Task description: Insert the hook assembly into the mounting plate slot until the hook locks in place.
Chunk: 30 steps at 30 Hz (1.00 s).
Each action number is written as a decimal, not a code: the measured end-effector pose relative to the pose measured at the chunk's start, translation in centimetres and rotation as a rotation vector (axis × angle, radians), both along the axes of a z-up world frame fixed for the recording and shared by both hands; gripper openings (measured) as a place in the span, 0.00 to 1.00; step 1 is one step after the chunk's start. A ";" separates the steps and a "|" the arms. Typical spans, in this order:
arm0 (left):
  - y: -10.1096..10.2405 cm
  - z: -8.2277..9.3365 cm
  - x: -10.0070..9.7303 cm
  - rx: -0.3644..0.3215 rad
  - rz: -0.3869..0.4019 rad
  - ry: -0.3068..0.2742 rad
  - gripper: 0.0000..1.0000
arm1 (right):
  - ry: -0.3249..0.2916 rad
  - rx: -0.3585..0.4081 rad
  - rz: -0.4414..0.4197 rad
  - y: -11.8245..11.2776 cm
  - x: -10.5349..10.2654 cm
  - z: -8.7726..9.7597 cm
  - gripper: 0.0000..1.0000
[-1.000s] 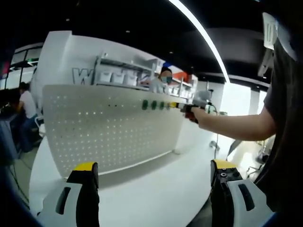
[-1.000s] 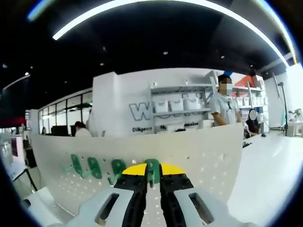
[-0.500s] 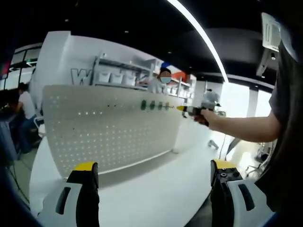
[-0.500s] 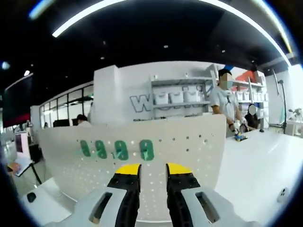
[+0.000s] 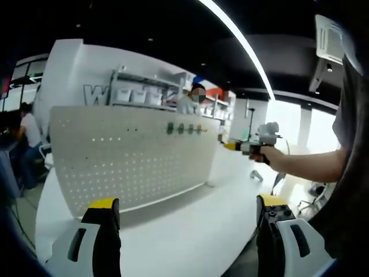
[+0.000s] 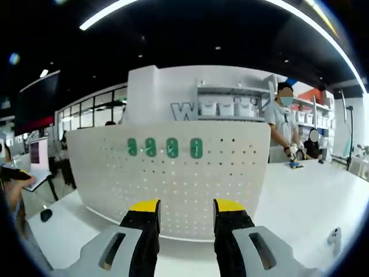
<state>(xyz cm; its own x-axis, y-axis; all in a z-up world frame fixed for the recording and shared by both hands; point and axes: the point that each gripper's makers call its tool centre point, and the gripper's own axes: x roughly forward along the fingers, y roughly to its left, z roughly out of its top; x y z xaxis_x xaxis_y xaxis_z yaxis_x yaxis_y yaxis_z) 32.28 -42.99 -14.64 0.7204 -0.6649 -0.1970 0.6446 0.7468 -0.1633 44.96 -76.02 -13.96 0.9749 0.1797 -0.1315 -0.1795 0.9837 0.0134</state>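
Green hooks (image 6: 165, 148) on pegboard (image 6: 173, 179), beyond right claw (image 6: 186, 209)

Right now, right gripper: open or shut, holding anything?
Open and empty. In the right gripper view the right gripper has its jaws parted, the pegboard showing between them, four green hooks mounted.

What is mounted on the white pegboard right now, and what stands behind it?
Four green hooks sit in a row on the pegboard. Behind it: a shelf unit and a person; the board covers their lower parts.
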 end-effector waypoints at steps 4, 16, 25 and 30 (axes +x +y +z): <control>0.0 0.1 -0.2 0.001 0.003 -0.005 1.00 | 0.011 0.017 0.019 0.8 -2.1 0.1 0.43; 0.0 0.2 -1.0 0.000 0.005 -0.008 1.00 | 0.095 0.034 0.111 4.5 -8.2 -2.4 0.49; 0.2 0.2 -1.5 0.003 0.009 -0.009 1.00 | 0.140 0.065 0.184 7.6 -12.2 -3.8 0.55; 0.2 0.0 -1.7 0.005 0.010 -0.005 1.00 | 0.175 0.075 0.238 9.6 -14.0 -4.8 0.60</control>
